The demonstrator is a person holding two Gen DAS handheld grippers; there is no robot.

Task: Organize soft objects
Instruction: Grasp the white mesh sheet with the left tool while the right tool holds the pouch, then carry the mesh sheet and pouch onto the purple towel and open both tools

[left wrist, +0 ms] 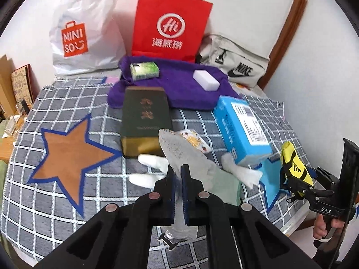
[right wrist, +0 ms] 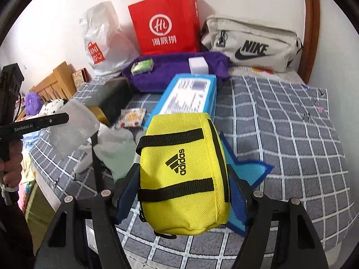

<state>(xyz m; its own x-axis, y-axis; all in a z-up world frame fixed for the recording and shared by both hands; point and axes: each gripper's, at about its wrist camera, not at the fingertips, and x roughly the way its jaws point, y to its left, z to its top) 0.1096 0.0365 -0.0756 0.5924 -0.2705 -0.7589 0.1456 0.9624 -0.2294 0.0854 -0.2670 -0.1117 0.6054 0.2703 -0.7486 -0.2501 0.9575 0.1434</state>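
Observation:
My left gripper [left wrist: 179, 172] is shut on a grey-white sock [left wrist: 177, 150] and holds it above the checked bed cover; the sock also shows in the right wrist view [right wrist: 74, 123]. My right gripper [right wrist: 182, 179] is shut on a yellow Adidas pouch [right wrist: 184, 174], held above the bed; the pouch also shows at the right of the left wrist view [left wrist: 294, 163]. More white and pale green socks [left wrist: 224, 174] lie on the cover below the left gripper. A purple towel [left wrist: 175, 85] lies at the back with a white sponge [left wrist: 206, 79] and a green pack [left wrist: 144, 68] on it.
A dark green box [left wrist: 144, 121] and a blue box [left wrist: 242, 127] lie mid-bed, a small snack packet [left wrist: 195, 140] between them. Against the wall stand a white Miniso bag [left wrist: 83, 31], a red paper bag [left wrist: 170, 24] and a grey Nike bag [left wrist: 237, 65].

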